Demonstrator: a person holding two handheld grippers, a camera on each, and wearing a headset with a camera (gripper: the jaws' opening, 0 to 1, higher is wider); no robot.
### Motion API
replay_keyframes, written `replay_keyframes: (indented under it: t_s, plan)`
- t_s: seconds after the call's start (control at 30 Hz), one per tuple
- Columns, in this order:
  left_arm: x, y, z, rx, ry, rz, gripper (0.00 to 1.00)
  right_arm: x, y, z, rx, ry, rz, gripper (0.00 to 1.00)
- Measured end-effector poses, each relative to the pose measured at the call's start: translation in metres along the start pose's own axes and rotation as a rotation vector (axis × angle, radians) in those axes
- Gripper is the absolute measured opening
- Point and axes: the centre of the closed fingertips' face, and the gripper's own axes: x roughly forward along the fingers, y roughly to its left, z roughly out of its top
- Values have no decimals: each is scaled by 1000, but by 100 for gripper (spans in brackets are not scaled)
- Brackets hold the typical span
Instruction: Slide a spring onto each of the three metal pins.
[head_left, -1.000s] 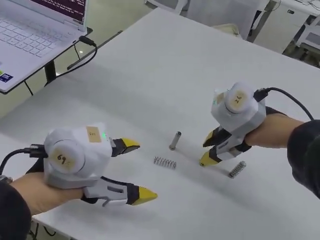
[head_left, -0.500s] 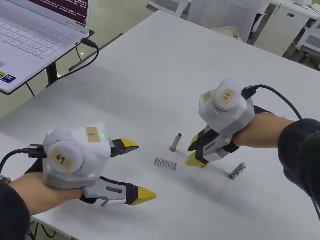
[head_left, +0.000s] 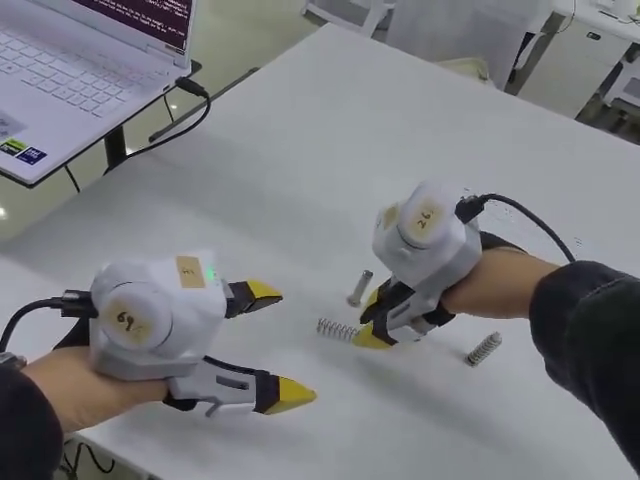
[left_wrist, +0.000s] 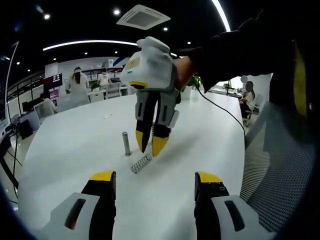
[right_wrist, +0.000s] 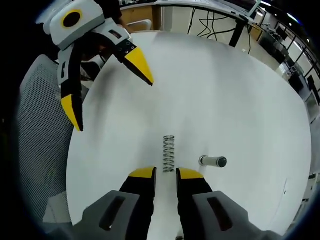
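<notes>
Count: two grippers, two springs, one pin, one laptop, all on or over a white table (head_left: 300, 150).
Laptop (head_left: 70, 70): well up and left of the left gripper, on a separate stand, with a black cable (head_left: 185, 105) trailing off it.
Left gripper (head_left: 283, 345): held low over the near edge of the table, jaws spread wide with nothing between them. In the left gripper view (left_wrist: 155, 176) the yellow tips frame bare tabletop; in the right gripper view (right_wrist: 107, 90) it comes in from the upper left.
First spring (head_left: 337, 329): lies flat ahead of the left gripper, well apart from it. One end reaches the tips of the right gripper. In the right gripper view the spring (right_wrist: 169, 154) runs straight away from the gap between the tips, with white showing either side of it. It also shows in the left gripper view (left_wrist: 141, 163).
Pin (head_left: 360, 288): stands upright just beside the right gripper's tips, no spring on it; seen also in the gripper views (left_wrist: 126, 143) (right_wrist: 213, 161).
Right gripper (head_left: 370, 318): pointed down at the table (left_wrist: 151, 145), jaws only narrowly apart (right_wrist: 166, 173), clamped on nothing.
Second spring (head_left: 483, 349): lies flat behind the right gripper, beside the person's sleeve, apart from both.
</notes>
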Motion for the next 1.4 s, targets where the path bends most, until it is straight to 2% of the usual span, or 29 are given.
replay_keyframes:
  t_s: [0.43, 0.77, 1.07, 1.4]
  plan:
    - [-2, 1, -4, -11, 2, 7, 58, 13, 0, -4, -23, 35, -3, 11]
    - [-2, 2, -4, -9, 4, 7, 58, 15, 1, -6, -55, 50, -12, 9]
    - [1, 1, 1, 5, 3, 0, 56, -4, 16, 3, -90, 45, 4, 8]
    - [8, -2, 2, 31, 16, -13, 44, -29, 40, 11, -114, 35, 22, 8]
